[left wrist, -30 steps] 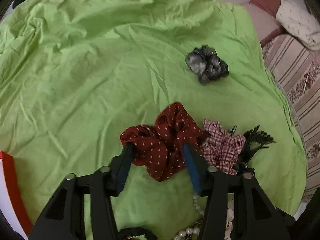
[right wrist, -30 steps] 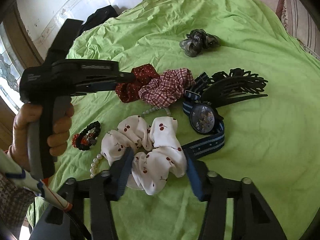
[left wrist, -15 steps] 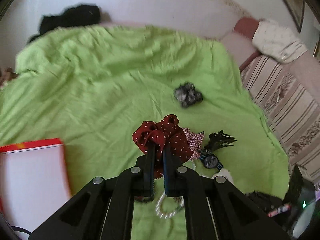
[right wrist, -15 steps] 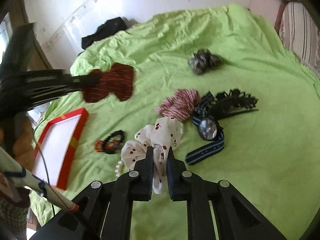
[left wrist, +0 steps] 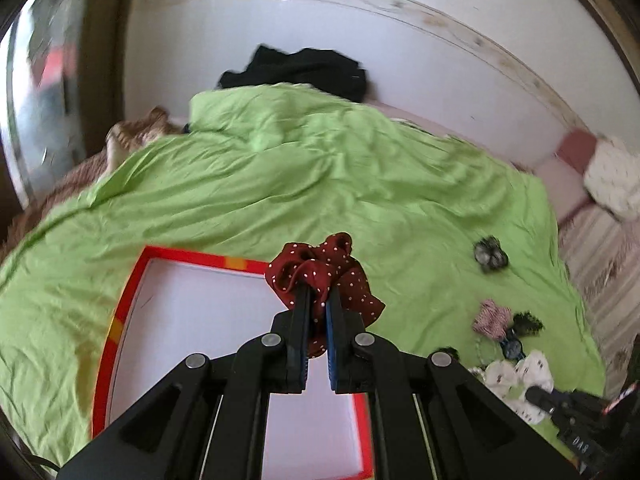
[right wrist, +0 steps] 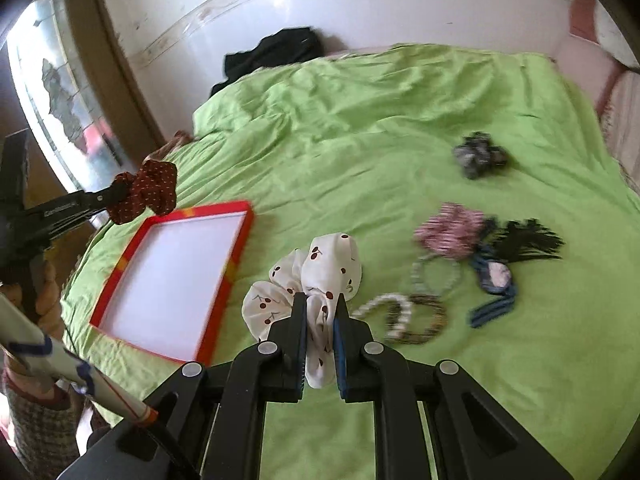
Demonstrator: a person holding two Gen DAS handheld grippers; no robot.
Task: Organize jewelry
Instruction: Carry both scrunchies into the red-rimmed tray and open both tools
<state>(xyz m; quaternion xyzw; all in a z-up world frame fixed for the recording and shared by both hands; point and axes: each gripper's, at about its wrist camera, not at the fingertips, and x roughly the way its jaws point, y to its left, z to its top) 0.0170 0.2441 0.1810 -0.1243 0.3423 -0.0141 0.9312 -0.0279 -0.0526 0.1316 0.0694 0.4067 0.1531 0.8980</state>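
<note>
From the left wrist view, the left gripper [left wrist: 316,300] had its fingers pinched on the red dotted scrunchie [left wrist: 326,276], the fabric bunched above and between the tips. It hung in the air over the far right part of the red-rimmed tray [left wrist: 120,312], whose white floor showed nothing inside in this view. The tray lay on the green bedspread [left wrist: 320,184]. Off to the right, a grey scrunchie [left wrist: 490,254] sat alone, well apart from the small heap of remaining pieces near the frame's lower right.

From the right wrist view, the right gripper [right wrist: 320,312] had its fingers closed on the white cherry-print scrunchie [right wrist: 320,276], lifted clear of the bedspread and to the right of the tray [right wrist: 236,256]. A plaid scrunchie [right wrist: 448,230], a black hair claw [right wrist: 528,240], a watch [right wrist: 496,276], a pearl bracelet [right wrist: 384,308] and a dark beaded bracelet [right wrist: 424,318] lay on the bed to the right.

The step in hand looked like carrying both scrunchies to the tray. Next, each should be lowered over the white floor and the fingers spread, the right gripper first needing to travel left.
</note>
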